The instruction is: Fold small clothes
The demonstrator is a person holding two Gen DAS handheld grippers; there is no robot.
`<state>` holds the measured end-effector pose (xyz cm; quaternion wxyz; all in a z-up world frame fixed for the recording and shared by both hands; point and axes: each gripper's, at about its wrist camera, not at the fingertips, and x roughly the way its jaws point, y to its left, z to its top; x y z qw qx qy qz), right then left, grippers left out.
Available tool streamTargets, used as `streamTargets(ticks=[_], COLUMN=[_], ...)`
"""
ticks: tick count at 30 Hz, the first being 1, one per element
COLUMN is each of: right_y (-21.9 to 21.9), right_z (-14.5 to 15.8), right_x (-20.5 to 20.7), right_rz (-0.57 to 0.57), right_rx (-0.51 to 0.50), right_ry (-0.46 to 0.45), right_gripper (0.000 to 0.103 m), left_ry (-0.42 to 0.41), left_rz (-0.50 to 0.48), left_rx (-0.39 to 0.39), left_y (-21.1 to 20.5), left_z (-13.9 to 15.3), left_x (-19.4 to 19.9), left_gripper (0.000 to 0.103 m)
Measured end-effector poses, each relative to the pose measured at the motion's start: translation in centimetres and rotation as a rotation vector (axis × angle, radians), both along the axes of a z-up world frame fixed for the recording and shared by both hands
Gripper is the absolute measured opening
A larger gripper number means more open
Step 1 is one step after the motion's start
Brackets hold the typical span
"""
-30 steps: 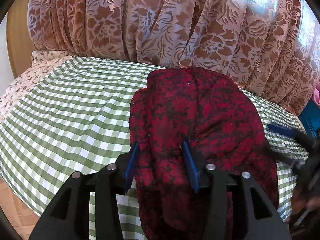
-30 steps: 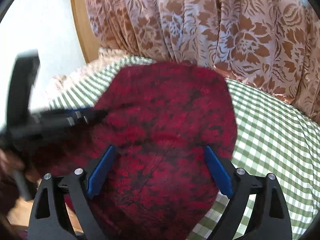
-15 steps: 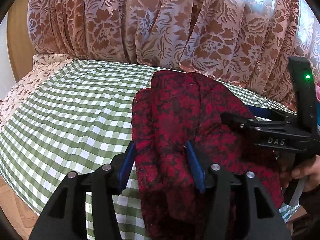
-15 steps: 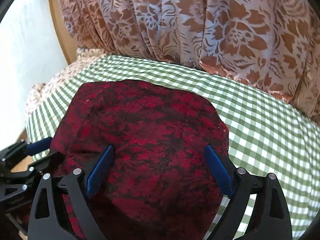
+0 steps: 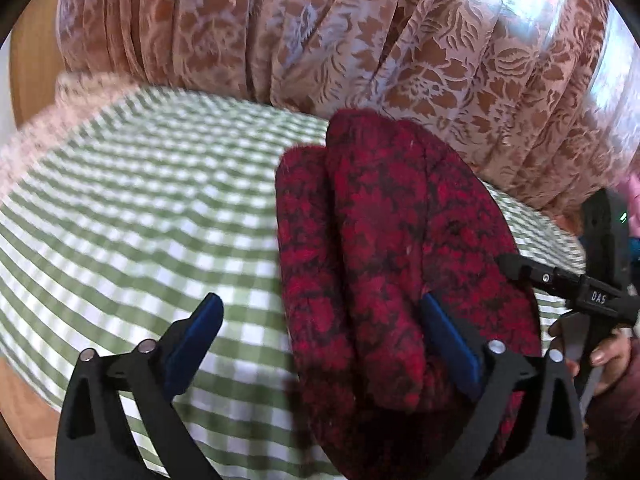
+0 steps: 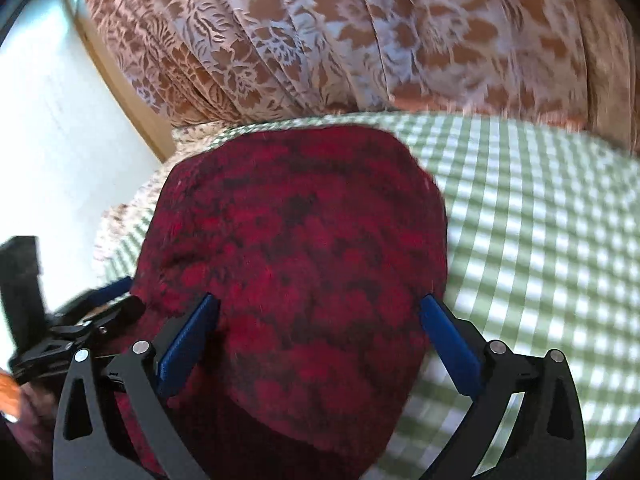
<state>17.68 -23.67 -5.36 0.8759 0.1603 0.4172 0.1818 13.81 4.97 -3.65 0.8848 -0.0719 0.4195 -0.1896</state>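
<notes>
Curtain: a pleated pink curtain point(image 5: 360, 40) with a brown flower pattern hangs across the back, behind the far edge of the table.
Tablecloth: a green and white checked tablecloth point(image 5: 160, 216) covers the table; a paler flowered cloth point(image 5: 80, 84) shows at its far left edge.
Garment: a dark red garment point(image 5: 384, 240) with a black pattern lies folded in lengthwise rolls on the tablecloth, near the front edge and running back toward the curtain.
Left gripper: the left gripper point(image 5: 332, 340) has just spread its jaws wide; its left pad is over bare checked cloth, its right pad rests against the top of the garment, nothing clamped.
Right gripper: the right gripper point(image 6: 320, 336) has its jaws wide apart over the garment's near end, gripping nothing.
Hand: a hand point(image 5: 600, 348) holds the right gripper's handle.
</notes>
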Motion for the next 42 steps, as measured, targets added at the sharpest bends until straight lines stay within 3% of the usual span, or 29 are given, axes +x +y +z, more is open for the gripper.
streamTargets(ticks=[6,9,10,11,12,17,23,30,34,38,39,42], right_y=[-1.9,-1.8,-1.6,-1.5,-1.4,-0.2,1.1,2.4,1.8,-0.1,-0.6,-1.5], right_z=[-4.0,-5.6,-6.1,-6.4,-6.5,-5.1,-0.5,4.4,2.4,-3.4,-5.0,-6.0], right_x=[-0.3,0.5,0.7,0.9,1.1,1.9,4.7,13.0,17.4,20.9,21.2,20.9], right_rz=[0.039,0.053,0.063,0.072,0.081,0.153,0.251,0.331,0.316,0.212,0.186,0.176], right_rx=[0.264,0.377,0.407,0.428,0.44,0.437,0.448,0.442,0.456,0.438,0.432,0.451], right_ry=[0.133,0.173,0.18,0.185,0.189,0.187,0.101,0.021,0.087,0.248,0.29,0.262], right_gripper=[0.1,0.1,0.1,0.1,0.1,0.099,0.092,0.09,0.09,0.09,0.092,0.095], left_ry=[0.144,0.236,0.256,0.269,0.265,0.208,0.096,-0.021,0.047,0.182,0.2,0.18], left_rz=[-0.066,-0.098,-0.111,-0.151,-0.161,-0.208,-0.216,-0.167,-0.116,-0.068,-0.068,-0.06], left_rx=[-0.234,-0.394,-0.44,-0.511,-0.541,-0.606,-0.622,-0.553,-0.506,-0.412,-0.409,-0.41], left_y=[1.5,1.9,1.9,1.7,1.5,1.3,1.8,2.5,1.5,-1.0,-1.4,-2.2], left_z=[-3.5,-5.8,-6.4,-7.0,-7.1,-6.1,-1.7,3.5,1.2,-3.3,-4.3,-4.9], left_x=[1.4,2.3,2.4,2.5,2.5,1.4,2.5,9.4,13.9,17.4,17.8,17.7], left_gripper=[0.101,0.099,0.095,0.083,0.08,0.063,0.063,0.063,0.063,0.064,0.068,0.071])
